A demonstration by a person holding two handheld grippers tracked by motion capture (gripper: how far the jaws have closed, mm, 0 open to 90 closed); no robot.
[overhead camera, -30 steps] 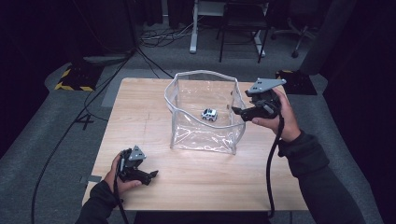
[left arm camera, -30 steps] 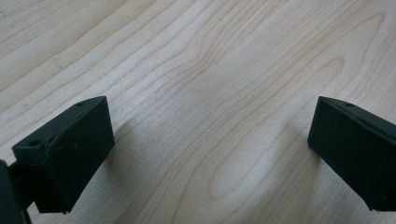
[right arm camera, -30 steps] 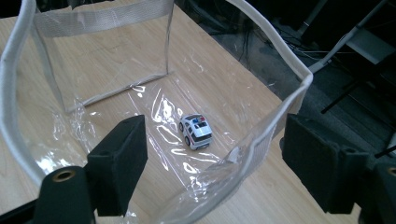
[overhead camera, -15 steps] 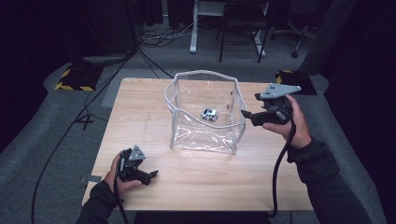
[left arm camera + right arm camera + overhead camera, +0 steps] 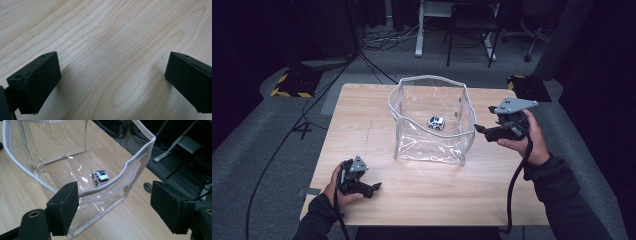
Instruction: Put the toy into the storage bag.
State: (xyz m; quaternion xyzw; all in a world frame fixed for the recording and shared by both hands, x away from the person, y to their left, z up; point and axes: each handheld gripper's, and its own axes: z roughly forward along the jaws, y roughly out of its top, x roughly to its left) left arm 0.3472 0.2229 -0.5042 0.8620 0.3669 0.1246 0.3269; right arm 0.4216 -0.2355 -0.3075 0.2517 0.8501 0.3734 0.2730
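Spanning dim room, pale wood table (image 5: 362, 125), clear bag (image 5: 432, 122), 2 tools wide, empty.

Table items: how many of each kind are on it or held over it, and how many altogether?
Clear plastic bag: 1
Toy car: 1
Hand-held grippers: 2, left gripper and right gripper
Total: 4
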